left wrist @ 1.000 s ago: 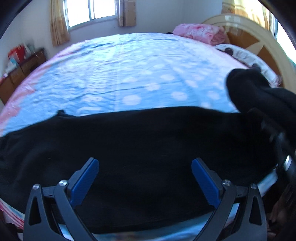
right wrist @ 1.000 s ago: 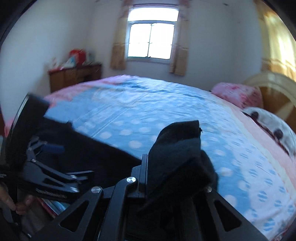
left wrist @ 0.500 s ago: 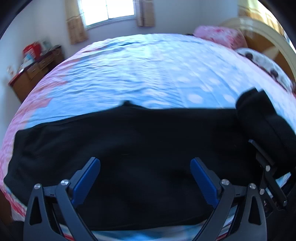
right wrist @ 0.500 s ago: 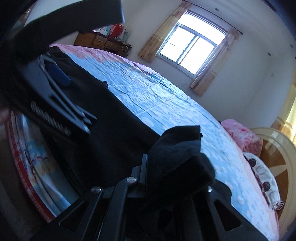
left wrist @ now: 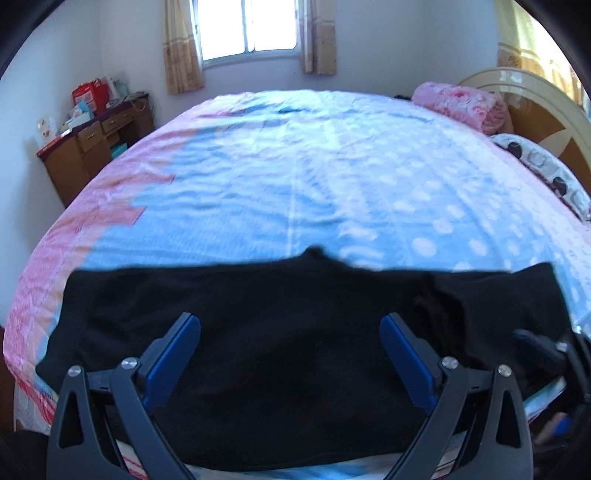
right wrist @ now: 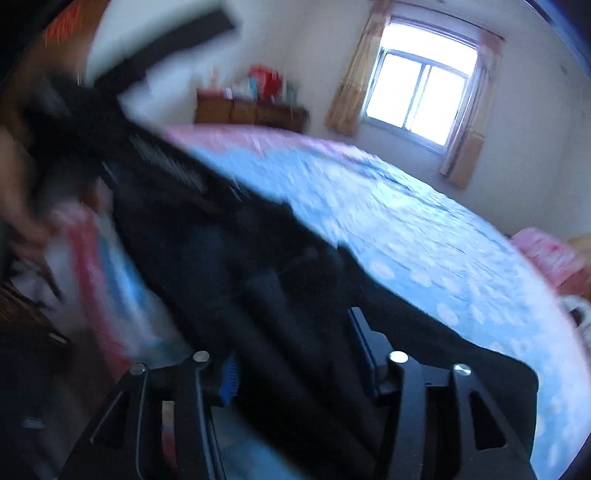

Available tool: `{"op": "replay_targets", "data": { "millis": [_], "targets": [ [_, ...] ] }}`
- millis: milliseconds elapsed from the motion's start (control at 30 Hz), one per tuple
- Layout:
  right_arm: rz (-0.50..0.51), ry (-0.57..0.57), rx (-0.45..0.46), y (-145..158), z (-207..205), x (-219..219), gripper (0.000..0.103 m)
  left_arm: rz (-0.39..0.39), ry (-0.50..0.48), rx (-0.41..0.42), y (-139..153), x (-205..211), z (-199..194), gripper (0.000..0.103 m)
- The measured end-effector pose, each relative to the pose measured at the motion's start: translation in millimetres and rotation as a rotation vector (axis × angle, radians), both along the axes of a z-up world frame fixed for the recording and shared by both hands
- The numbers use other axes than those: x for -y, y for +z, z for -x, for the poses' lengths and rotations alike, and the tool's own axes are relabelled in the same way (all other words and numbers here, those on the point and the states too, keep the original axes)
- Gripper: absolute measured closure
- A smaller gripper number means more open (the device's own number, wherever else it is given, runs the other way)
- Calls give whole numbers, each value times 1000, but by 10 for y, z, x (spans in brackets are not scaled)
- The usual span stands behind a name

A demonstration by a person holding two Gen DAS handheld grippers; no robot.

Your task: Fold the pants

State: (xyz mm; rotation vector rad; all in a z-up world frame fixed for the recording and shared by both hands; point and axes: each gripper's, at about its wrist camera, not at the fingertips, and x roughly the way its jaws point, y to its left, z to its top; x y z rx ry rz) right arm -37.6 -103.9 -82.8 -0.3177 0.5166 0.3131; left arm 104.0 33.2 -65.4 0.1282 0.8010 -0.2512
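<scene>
The black pants (left wrist: 258, 332) lie across the near edge of the bed (left wrist: 314, 166), so the right claw (right wrist: 295, 354) is opening around the cloth, while the left claw (left wrist: 290, 354) hangs wide and empty above.

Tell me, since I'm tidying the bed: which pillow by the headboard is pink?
The rolled floral pillow farther from the camera; the nearer pillow is white with dark spots.

One pants (left wrist: 280, 354), black, on one bed (left wrist: 303, 177). Two grippers: left (left wrist: 290, 354), right (right wrist: 295, 354). One window (left wrist: 249, 29) with two curtains (left wrist: 183, 44). One dresser (left wrist: 96, 144). One pink blanket (left wrist: 461, 105), one spotted pillow (left wrist: 543, 166), one headboard (left wrist: 532, 99).
</scene>
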Motion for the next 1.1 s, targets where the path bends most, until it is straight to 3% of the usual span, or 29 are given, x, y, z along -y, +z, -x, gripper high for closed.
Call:
{"op": "replay_targets", "data": {
  "millis": [100, 267, 367, 467, 567, 600, 667, 767, 900, 1000, 1067, 1100],
  "targets": [
    [-147, 2, 57, 352, 291, 307, 50, 5, -75, 37, 163, 237, 51, 3],
    [-299, -229, 41, 640, 443, 1238, 49, 17, -174, 83, 333, 720, 86, 3],
    [-179, -361, -17, 442, 487, 1434, 50, -33, -190, 29, 144, 988, 76, 3],
    [-158, -325, -94, 165, 602, 1468, 49, -47, -215, -46, -132, 1094, 197, 3],
    [-133, -327, -237, -171, 586, 1498, 49, -79, -227, -111, -423, 1104, 337, 3],
    [-128, -326, -227, -161, 647, 1455, 49, -99, -219, -123, -509, 1099, 362, 3],
    [-144, -314, -193, -7, 688, 1451, 49, -67, -210, -125, -540, 1052, 387, 2],
    [-255, -322, -60, 342, 758, 1596, 49, -52, -204, -125, -495, 1047, 369, 3],
    [-359, -357, -74, 446, 396, 1768, 49, -55, -189, -117, -534, 1034, 367, 2],
    [-402, -333, -189, 203, 3, 1766, 49, -42, -188, -113, -562, 999, 340, 0],
    [-374, -363, -283, -31, -277, 1736, 49, -43, -199, -108, -546, 981, 355, 0],
    [-354, -378, -265, -52, -307, 1724, 49, -40, -199, -98, -511, 951, 355, 0]
  ]
}}
